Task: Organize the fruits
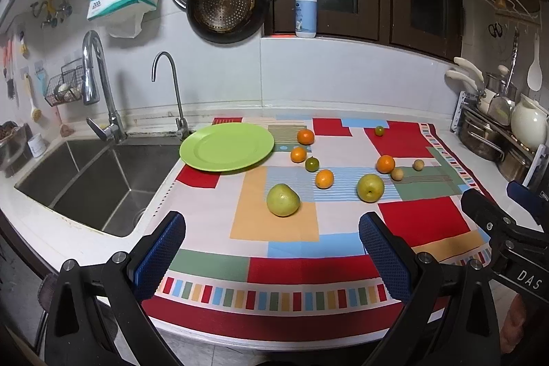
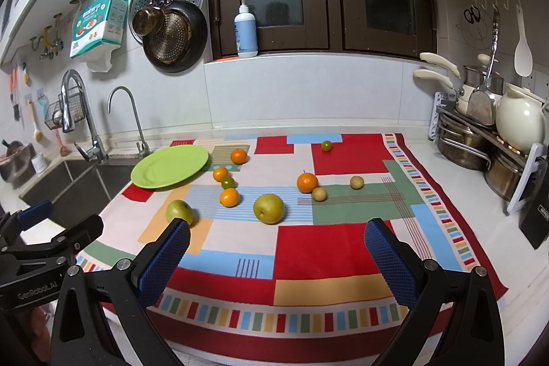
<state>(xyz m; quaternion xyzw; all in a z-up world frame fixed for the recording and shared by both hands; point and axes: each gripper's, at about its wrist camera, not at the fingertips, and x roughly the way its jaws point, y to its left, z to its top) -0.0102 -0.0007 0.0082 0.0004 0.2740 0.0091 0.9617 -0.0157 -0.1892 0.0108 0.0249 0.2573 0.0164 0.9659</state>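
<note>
A green plate [image 1: 226,146] [image 2: 170,166] lies bare at the cloth's back left, beside the sink. Scattered on the patterned cloth [image 1: 274,228] are two yellow-green pears [image 1: 283,200] [image 1: 370,187], several oranges such as one [image 1: 324,178] mid-cloth, two small green citrus [image 1: 312,164] [image 1: 379,130] and two small tan fruits [image 1: 397,174] [image 1: 418,165]. My left gripper [image 1: 272,230] hangs open over the cloth's front edge, short of the near pear. My right gripper [image 2: 276,237] is open too, with nothing between its fingers; the pears [image 2: 269,208] [image 2: 179,211] lie beyond it.
A steel sink [image 1: 89,180] with two taps [image 1: 99,98] sits left of the cloth. A dish rack with pots and a white jug [image 2: 520,122] crowds the right end of the counter. A soap bottle [image 1: 306,10] stands on the window ledge; pans hang on the wall.
</note>
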